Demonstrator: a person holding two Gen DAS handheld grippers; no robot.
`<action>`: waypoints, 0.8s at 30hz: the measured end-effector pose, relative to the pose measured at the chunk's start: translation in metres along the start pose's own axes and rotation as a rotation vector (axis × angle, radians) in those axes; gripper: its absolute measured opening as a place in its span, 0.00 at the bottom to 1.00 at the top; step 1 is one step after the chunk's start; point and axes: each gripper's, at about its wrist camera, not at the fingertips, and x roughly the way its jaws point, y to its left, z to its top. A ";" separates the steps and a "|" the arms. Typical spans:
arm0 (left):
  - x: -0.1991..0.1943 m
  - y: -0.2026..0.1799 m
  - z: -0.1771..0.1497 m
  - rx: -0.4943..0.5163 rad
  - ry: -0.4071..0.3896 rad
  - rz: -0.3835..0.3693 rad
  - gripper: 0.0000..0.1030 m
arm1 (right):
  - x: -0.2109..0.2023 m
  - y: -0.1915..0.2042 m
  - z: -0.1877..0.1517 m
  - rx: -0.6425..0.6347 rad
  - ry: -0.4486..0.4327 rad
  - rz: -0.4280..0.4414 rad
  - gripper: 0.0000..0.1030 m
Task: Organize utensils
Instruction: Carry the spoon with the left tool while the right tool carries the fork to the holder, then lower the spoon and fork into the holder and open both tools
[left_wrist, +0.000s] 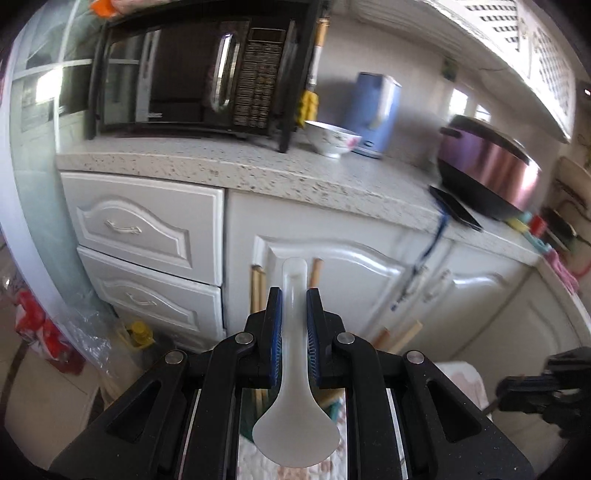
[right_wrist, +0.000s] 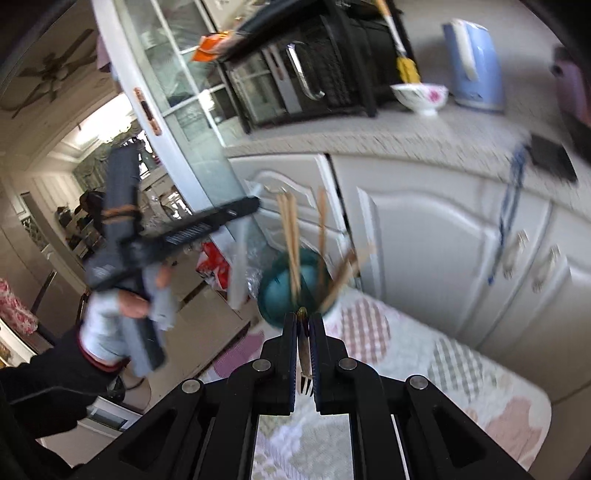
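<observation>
Both claws tilted downward: left claw (left_wrist: 294, 295) clamping white spoon (left_wrist: 294, 387) (bowl rearward), right claw (right_wrist: 303, 321) clamping fork (right_wrist: 305, 363).

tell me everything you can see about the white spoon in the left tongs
The white plastic-looking rice spoon is translucent and matte, one piece: a broad, rounded paddle bowl near the camera narrowing to a slim handle with a rounded tip pointing away towards the cabinets. The left tongs are shut on its handle, blue pads pressing both sides. It is held off any surface, and nothing else touches it.
</observation>
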 end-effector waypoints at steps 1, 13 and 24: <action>0.003 0.004 -0.001 -0.009 -0.003 0.003 0.11 | 0.004 0.003 0.007 -0.006 -0.004 0.003 0.06; 0.048 0.031 -0.020 -0.001 -0.021 -0.086 0.11 | 0.070 0.004 0.051 0.005 0.020 0.025 0.06; 0.059 0.046 -0.042 0.039 -0.027 -0.123 0.11 | 0.112 -0.005 0.047 0.025 0.092 0.024 0.06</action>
